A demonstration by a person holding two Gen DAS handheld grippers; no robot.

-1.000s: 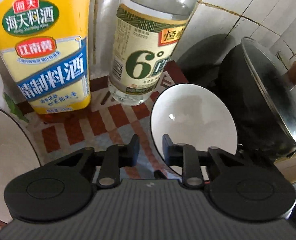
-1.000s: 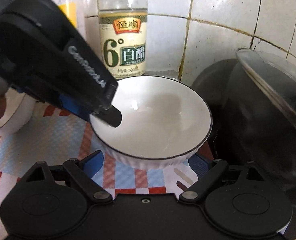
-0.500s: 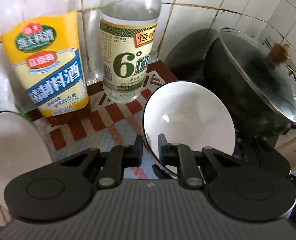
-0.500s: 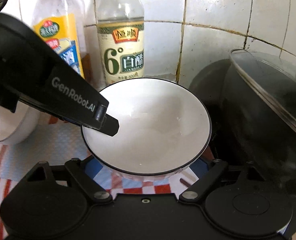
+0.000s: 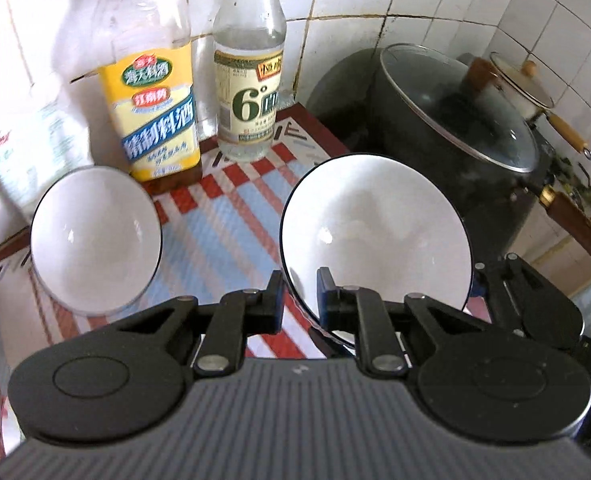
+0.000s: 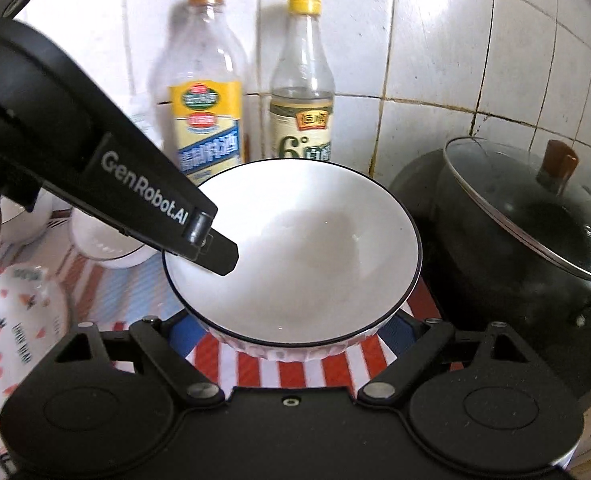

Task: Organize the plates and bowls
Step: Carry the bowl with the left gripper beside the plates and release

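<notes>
A white bowl [image 5: 375, 232] with a thin black rim hangs tilted above the striped mat [image 5: 215, 232]. My left gripper [image 5: 300, 292] is shut on its near-left rim, one finger inside and one outside. In the right wrist view the same bowl [image 6: 303, 248] fills the middle, and the left gripper [image 6: 219, 256] reaches in from the left. My right gripper [image 6: 291, 336] stands wide, its blue pads against the bowl's ribbed lower wall under the rim. A second white bowl [image 5: 95, 236] rests on the mat to the left, also in the right wrist view [image 6: 107, 248].
Two bottles stand against the tiled wall: a yellow-labelled one [image 5: 159, 120] and a clear one [image 5: 251, 96]. A dark pot with a glass lid [image 5: 455, 120] crowds the right, with a small pan [image 5: 523, 84] behind it. A patterned dish [image 6: 11, 320] lies at the near left.
Both grippers have risen and drawn back from the wall with the bowl between them. The bottles look farther off, and the second bowl has come fully into the left wrist view.
</notes>
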